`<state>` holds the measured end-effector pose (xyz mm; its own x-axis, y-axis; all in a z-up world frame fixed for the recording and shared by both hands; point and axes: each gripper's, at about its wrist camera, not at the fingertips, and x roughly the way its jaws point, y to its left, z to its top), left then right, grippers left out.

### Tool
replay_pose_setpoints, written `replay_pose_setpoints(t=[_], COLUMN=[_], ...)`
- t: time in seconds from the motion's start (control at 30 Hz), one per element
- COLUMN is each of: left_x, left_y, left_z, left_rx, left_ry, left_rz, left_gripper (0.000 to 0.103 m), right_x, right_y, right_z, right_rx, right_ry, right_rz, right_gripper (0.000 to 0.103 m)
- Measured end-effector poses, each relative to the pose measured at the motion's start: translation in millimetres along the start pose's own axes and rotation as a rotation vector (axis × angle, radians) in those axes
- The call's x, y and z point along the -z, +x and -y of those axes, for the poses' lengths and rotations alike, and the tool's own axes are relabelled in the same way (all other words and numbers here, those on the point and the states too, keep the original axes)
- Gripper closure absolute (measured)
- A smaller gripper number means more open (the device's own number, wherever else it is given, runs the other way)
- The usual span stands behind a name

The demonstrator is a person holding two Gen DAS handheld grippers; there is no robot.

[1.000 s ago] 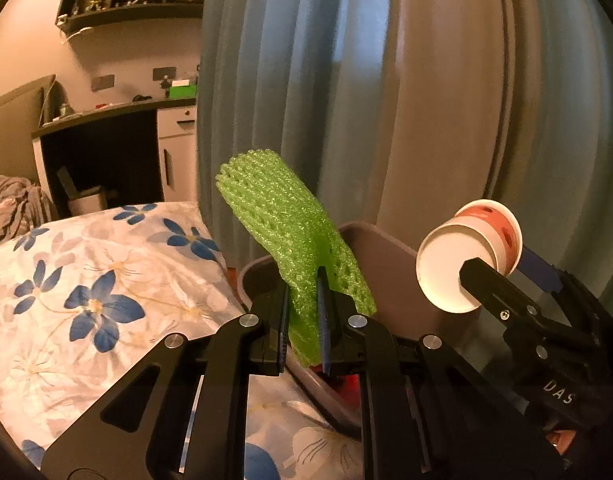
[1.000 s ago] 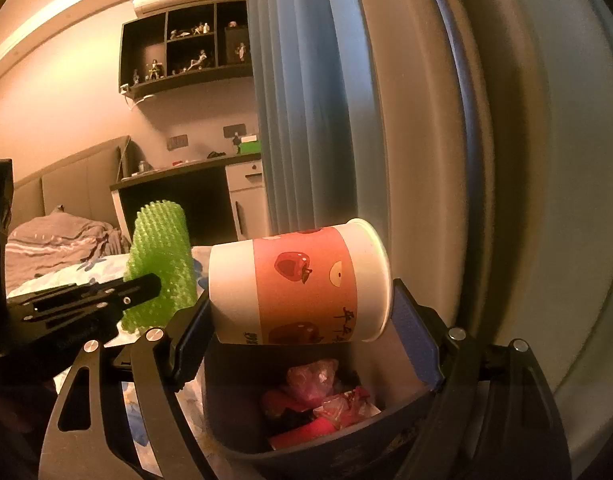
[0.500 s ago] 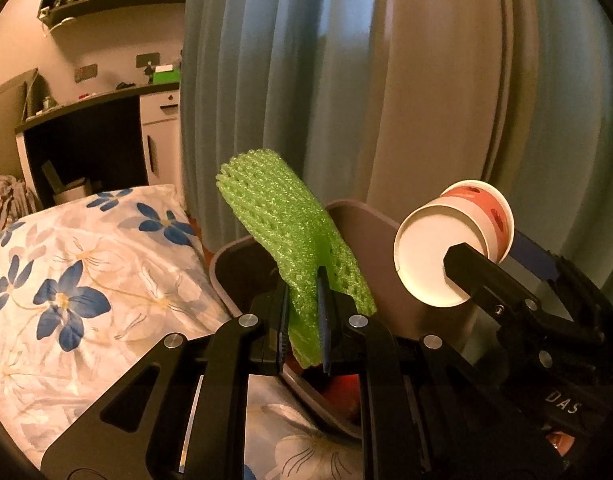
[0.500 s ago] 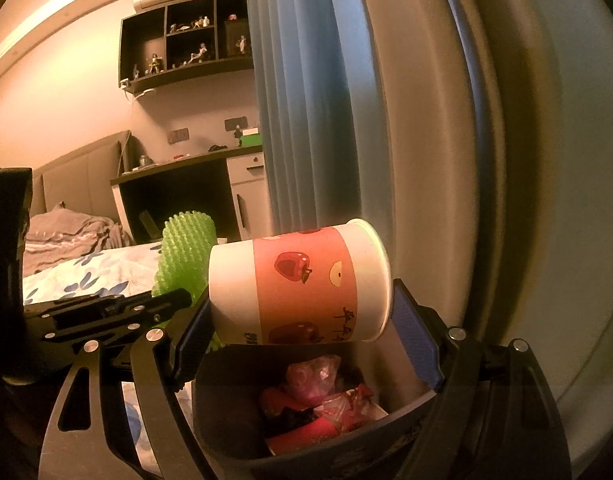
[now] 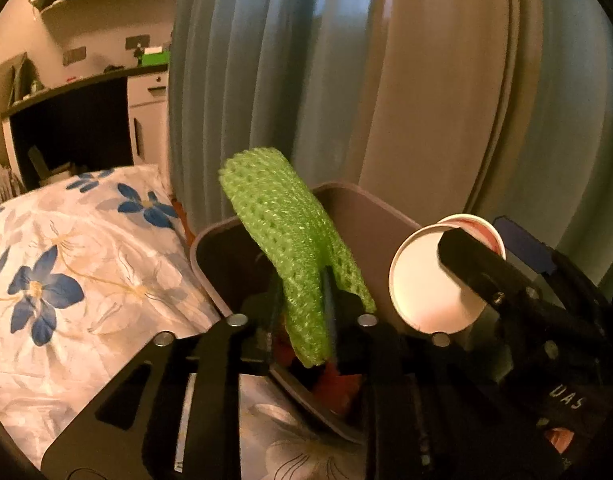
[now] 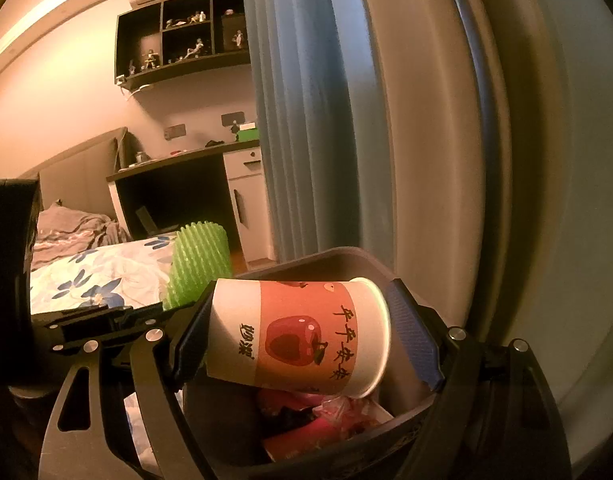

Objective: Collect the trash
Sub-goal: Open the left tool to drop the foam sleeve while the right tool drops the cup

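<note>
A green foam net stands upright between the fingers of my left gripper, right over the open grey trash bin. The jaws are opening; the net leans on the right pad, with a thin gap at the left one. The net and left gripper also show in the right wrist view. My right gripper holds a paper cup with an apple print lengthwise, base on the left pad and rim by the right pad. The cup is tilted, rim end lower, above the bin.
The bin holds red and pink wrappers. A bed with a blue-flowered cover lies to the left, touching the bin. Blue and beige curtains hang close behind. A dark desk and wall shelves stand further back.
My left gripper sank over the bin and its jaws spread a little around the net. The cup rolled and tilted between the right pads; the right gripper barely moved.
</note>
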<state>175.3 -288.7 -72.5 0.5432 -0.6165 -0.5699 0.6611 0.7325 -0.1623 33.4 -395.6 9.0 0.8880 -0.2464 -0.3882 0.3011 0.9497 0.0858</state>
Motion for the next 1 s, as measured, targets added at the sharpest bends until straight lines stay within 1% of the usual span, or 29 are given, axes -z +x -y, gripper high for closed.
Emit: replay_pose_setpoints(t=[0.1, 0.13, 0.17, 0.23, 0.3, 0.37, 0.4, 0.43, 0.47, 0.5, 0.53, 0.6, 0.67, 0.8, 0.93, 1.0], left_x=[2.9, 3.6, 4.5, 6.3, 7.8, 9.8, 10.4, 11.5, 12.8, 14.1, 15.8, 20.4, 23.4, 31.5, 40.1, 44.4], left_y=[3.2, 3.4, 3.3, 1.8, -0.8, -6.5, -10.0, -15.1, -20.6, -26.1, -33.6, -48.8, -60.7, -91.0, -124.1, -140.5], left_z=[-1.9, -2.2, -3.6, -7.5, -12.6, -20.1, -23.6, -27.3, -30.1, -32.5, -35.2, -40.6, -44.2, -51.3, -54.0, -55.4], left_rx=[0.015, 0.017, 0.012, 0.000, -0.021, -0.049, -0.062, -0.082, -0.097, -0.115, -0.152, -0.205, -0.248, -0.349, -0.438, -0.470], left_ry=[-0.005, -0.007, -0.012, -0.026, -0.040, -0.065, -0.077, -0.091, -0.100, -0.106, -0.109, -0.118, -0.131, -0.147, -0.152, -0.159], left_rz=[-0.012, -0.012, -0.011, -0.009, -0.007, 0.004, 0.009, 0.018, 0.029, 0.040, 0.053, 0.075, 0.088, 0.121, 0.163, 0.184], left_gripper=[0.077, 0.071, 0.063, 0.057, 0.048, 0.034, 0.030, 0.023, 0.019, 0.018, 0.014, 0.012, 0.007, 0.006, 0.006, 0.006], right_x=[0.2, -0.1, 0.3, 0.6, 0.8, 0.9, 1.3, 0.9, 0.9, 0.9, 0.9, 1.0, 1.1, 3.4, 6.9, 8.5], right_y=[0.5, 0.5, 1.6, 1.6, 0.4, -2.0, -2.7, -3.6, -5.5, -8.1, -11.1, -18.1, -22.1, -31.3, -47.7, -54.9], right_z=[0.7, 0.2, -0.2, -0.3, -0.3, -0.3, 0.4, -0.1, -0.3, -0.3, -1.0, -4.3, -8.4, -24.4, -47.4, -57.1], right_rx=[-0.001, 0.002, 0.005, 0.008, 0.007, 0.004, 0.000, -0.005, -0.012, -0.021, -0.027, -0.034, -0.035, -0.043, -0.044, -0.035], right_ry=[-0.002, -0.004, -0.006, -0.007, -0.001, 0.009, 0.015, 0.021, 0.030, 0.040, 0.048, 0.052, 0.048, 0.018, -0.039, -0.067], right_rz=[0.005, 0.007, 0.008, 0.011, 0.015, 0.018, 0.019, 0.020, 0.021, 0.022, 0.026, 0.032, 0.024, 0.001, 0.013, 0.014], right_gripper=[0.022, 0.021, 0.020, 0.019, 0.018, 0.016, 0.016, 0.014, 0.013, 0.009, 0.006, 0.006, 0.006, 0.006, 0.006, 0.006])
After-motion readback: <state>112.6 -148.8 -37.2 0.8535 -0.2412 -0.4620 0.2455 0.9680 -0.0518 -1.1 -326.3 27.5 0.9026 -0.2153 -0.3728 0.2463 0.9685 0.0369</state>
